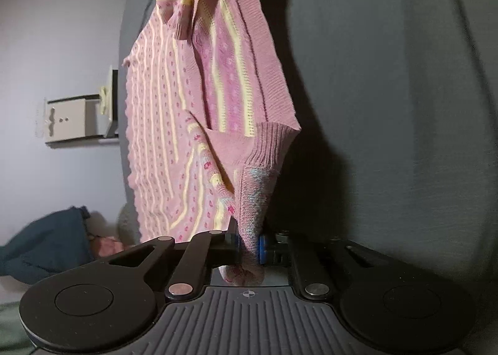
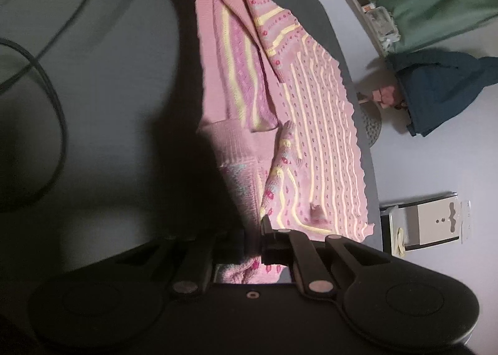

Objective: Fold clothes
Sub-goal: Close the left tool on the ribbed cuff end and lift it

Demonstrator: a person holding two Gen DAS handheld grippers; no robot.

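So I've got the pink knit sweater (image 1: 199, 112) stretched over the grey bed (image 1: 389, 106), my left hand-held gripper (image 1: 249, 246) clamped on one ribbed corner and my right hand-held gripper (image 2: 249, 249) pinching the other end, keeping it taut to fold flat.

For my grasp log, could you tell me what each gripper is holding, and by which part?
Both hold the pink knit sweater. The left gripper pinches a ribbed, cuff-like end; the right gripper grips a patterned edge of it, which part I cannot tell.
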